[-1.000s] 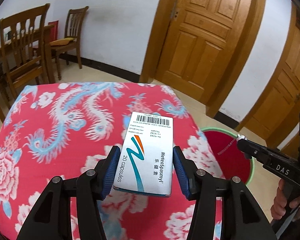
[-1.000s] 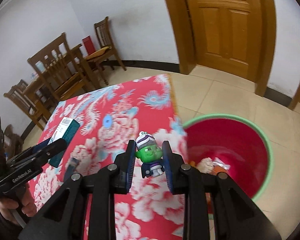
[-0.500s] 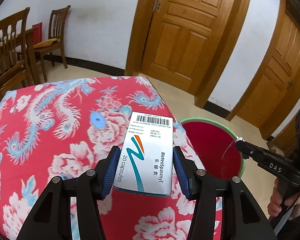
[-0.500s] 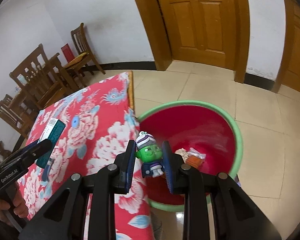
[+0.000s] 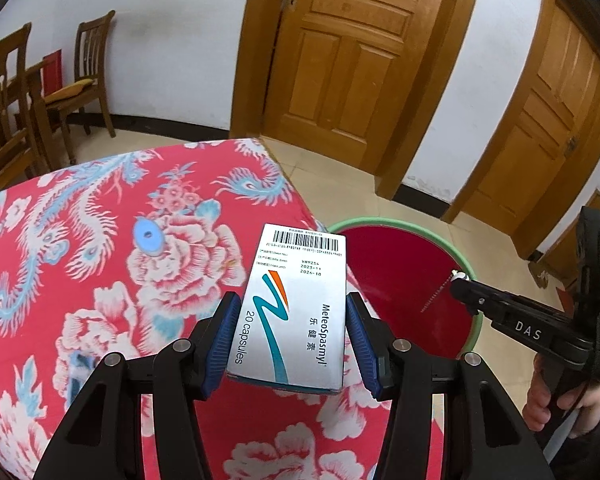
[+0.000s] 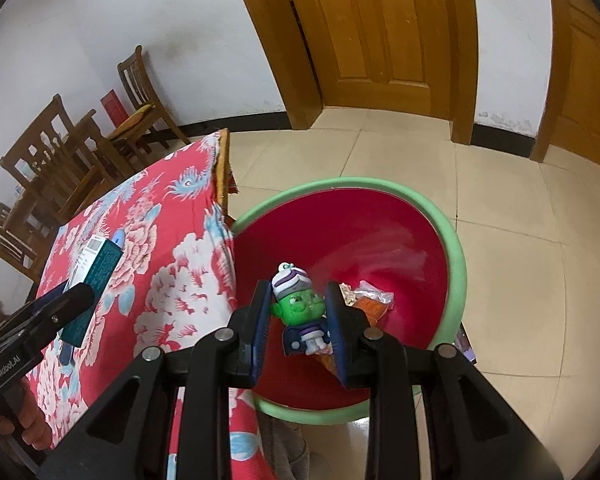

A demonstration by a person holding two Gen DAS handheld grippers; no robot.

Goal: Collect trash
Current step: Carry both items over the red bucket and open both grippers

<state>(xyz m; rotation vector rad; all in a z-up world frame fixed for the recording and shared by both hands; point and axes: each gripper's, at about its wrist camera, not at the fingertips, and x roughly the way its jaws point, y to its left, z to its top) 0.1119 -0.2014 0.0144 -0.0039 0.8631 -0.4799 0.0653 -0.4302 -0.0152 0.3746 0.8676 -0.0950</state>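
Note:
My left gripper [image 5: 291,340] is shut on a white and teal medicine box [image 5: 296,304] and holds it above the right edge of the red floral table [image 5: 100,260]. My right gripper [image 6: 300,324] is shut on a small green-faced toy figure [image 6: 300,312] with a striped hat, held over the red basin with a green rim [image 6: 456,248]. The basin also shows in the left wrist view [image 5: 400,280]. Crumpled wrappers [image 6: 370,300] lie in the basin. The box shows in the right wrist view [image 6: 96,276], and the right gripper body shows in the left wrist view [image 5: 520,328].
The basin stands on the tiled floor [image 6: 520,200] right beside the table's right edge. Wooden chairs [image 5: 84,84] stand by the far wall at left. Wooden doors [image 5: 340,52] line the back and right walls.
Both grippers have moved right with their loads. The toy went from over the table edge to over the basin. The box has come nearer the basin.

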